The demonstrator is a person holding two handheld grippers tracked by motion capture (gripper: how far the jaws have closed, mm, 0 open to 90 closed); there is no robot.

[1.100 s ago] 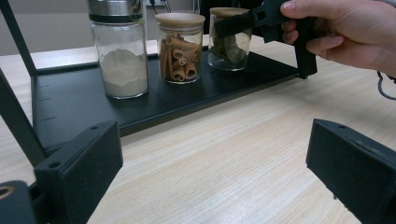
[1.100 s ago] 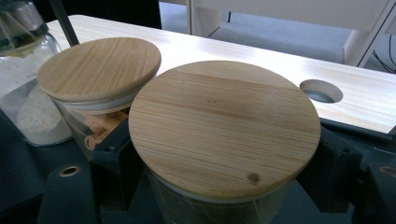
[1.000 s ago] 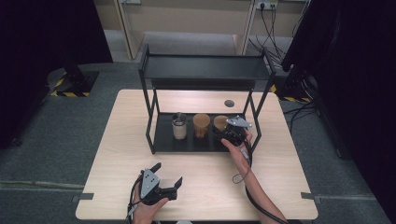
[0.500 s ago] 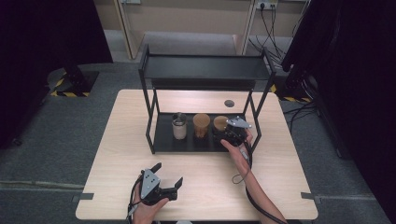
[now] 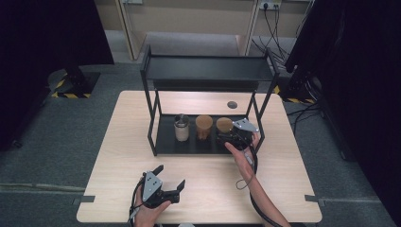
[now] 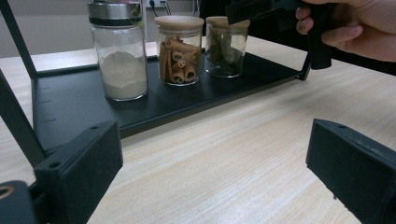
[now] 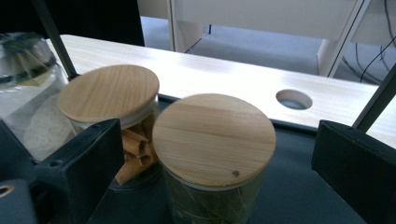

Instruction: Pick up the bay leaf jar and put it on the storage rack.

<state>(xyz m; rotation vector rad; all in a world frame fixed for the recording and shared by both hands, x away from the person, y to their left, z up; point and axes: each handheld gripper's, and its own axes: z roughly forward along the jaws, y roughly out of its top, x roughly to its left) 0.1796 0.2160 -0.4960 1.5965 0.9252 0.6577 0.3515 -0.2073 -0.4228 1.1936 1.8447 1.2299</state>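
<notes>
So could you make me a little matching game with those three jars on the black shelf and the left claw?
Things:
1. jar with the metal lid
2. middle jar
3. jar nearest the right claw
4. left claw

Descriptions:
A. holds dark green leaves
B. holds white powder
C. open, over bare table
D. holds brown rolled sticks

Pairs: 1-B, 2-D, 3-A, 4-C
</notes>
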